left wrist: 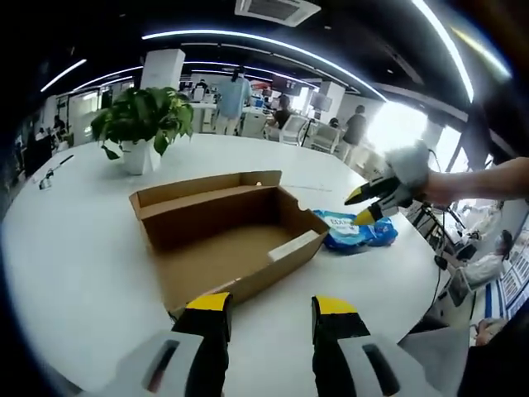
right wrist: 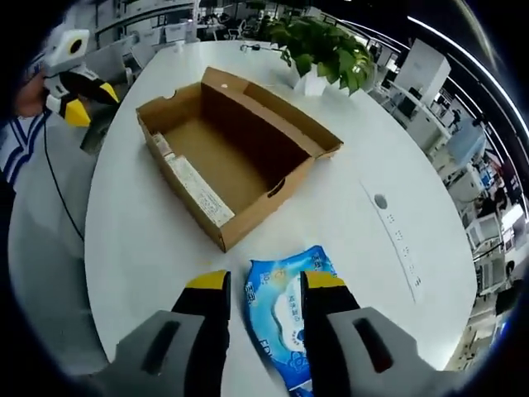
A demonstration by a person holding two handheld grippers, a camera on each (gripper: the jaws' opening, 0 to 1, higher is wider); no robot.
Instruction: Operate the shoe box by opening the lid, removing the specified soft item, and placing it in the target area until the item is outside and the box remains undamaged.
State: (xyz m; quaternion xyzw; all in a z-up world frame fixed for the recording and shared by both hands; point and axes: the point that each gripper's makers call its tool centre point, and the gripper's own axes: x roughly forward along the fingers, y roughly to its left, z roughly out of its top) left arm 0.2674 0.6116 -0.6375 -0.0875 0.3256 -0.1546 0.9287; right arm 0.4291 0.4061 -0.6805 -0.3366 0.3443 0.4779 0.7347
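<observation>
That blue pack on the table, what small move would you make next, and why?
Probably just lift the right tongs up and away. The blue pack already lies on the table outside the open box, between tongs that look open and not clamped on it. The box looks empty and whole, so little seems left to do.

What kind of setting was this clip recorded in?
Most likely an open-plan office: a large white table with a potted plant, desks with people behind, and strip ceiling lights.
</observation>
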